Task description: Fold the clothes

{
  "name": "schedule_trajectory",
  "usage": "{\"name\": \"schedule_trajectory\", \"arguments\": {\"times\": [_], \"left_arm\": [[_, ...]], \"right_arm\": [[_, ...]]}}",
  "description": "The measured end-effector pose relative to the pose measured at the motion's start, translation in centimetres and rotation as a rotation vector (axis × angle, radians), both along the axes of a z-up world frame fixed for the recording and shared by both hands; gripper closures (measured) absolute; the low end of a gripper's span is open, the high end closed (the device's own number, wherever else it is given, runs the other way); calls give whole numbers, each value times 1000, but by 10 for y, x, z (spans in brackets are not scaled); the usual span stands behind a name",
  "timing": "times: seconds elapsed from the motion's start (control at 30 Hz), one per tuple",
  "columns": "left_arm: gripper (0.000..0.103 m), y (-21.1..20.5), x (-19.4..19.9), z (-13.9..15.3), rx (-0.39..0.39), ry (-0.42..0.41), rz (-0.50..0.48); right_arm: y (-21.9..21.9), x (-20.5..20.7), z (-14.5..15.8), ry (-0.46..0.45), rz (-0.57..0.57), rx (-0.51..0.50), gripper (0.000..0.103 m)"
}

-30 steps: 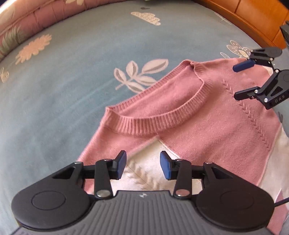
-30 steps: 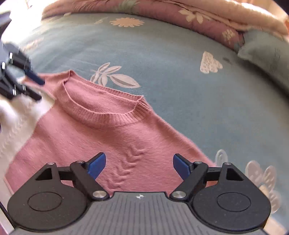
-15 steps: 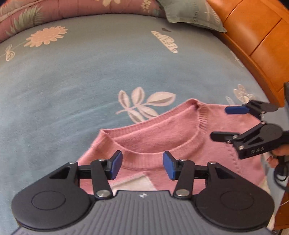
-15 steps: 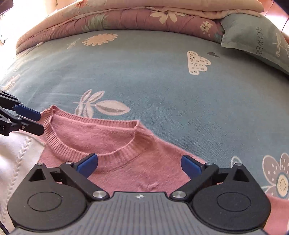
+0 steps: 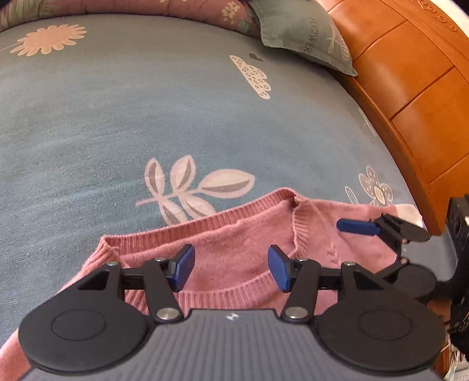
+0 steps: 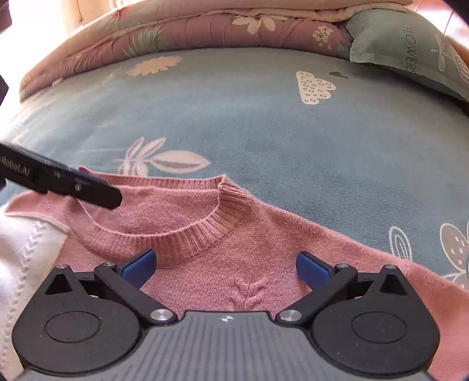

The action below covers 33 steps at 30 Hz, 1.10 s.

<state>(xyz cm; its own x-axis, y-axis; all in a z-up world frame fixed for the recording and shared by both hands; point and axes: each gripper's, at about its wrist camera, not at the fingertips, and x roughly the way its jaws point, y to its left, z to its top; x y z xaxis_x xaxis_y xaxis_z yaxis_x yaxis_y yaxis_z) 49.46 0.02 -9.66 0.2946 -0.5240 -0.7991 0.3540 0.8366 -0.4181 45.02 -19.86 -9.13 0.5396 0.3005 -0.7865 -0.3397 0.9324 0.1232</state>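
A pink knit sweater [image 5: 234, 234] with a white panel [image 6: 23, 258] lies flat on the bed, its ribbed neckline [image 6: 205, 234] facing the far side. My left gripper [image 5: 230, 268] hovers over the left part of the neckline. Its jaws are opening and nothing is pinched between the blue pads. One of its black fingers [image 6: 88, 192] shows at the left of the right wrist view. My right gripper [image 6: 225, 268] stands wide open over the sweater's chest, just below the collar, with only flat knit under it. One of its fingers [image 5: 357, 227] reaches over the right shoulder.
The blue-grey bedsheet [image 5: 146, 117] with leaf and flower prints stretches beyond the sweater. A folded floral quilt [image 6: 176, 26] and a grey-green pillow [image 5: 302, 32] lie at the far edge. An orange wooden bed frame [image 5: 410, 102] runs along the right.
The left jaws have spread wider and that gripper has shifted up to the neckline. The right jaws opened fully. Both views have rolled, and the sweater now sits lower in each.
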Motion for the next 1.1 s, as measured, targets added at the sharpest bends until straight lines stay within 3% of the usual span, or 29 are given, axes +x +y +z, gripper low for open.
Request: {"name": "schedule_trajectory", "arguments": {"times": [0.07, 0.13, 0.3, 0.37, 0.4, 0.47, 0.67, 0.83, 0.97, 1.03, 1.1], "left_arm": [[34, 3, -18, 4, 35, -3, -16], [33, 5, -38, 6, 80, -22, -28], [31, 4, -66, -15, 136, -13, -9], [15, 1, -61, -17, 110, -26, -9], [14, -1, -57, -17, 109, -23, -13], [15, -8, -49, -11, 133, -25, -19], [15, -1, -70, 14, 150, -70, 58], [15, -15, -111, 8, 215, -88, 30], [15, -28, -133, -13, 273, -31, 15], [14, -34, -140, -9, 294, -45, 18], [14, -34, -144, -4, 267, -46, 50]], "right_arm": [[-15, -12, 9, -36, -30, -7, 0], [-31, -21, 10, -76, -74, -44, 0], [-64, 2, -27, -71, -207, -76, 0], [-67, 18, -33, -103, -215, -77, 0], [-68, 26, -32, -89, -213, -71, 0], [-75, 35, -24, -50, -211, -37, 0], [-109, -17, 24, -103, -250, 50, 0], [-106, -71, 9, -2, -171, 89, 0], [-104, -94, -22, 27, -146, 37, 0], [-102, -95, -18, 39, -126, -19, 0], [-102, -97, -6, 46, -118, -16, 0]]}}
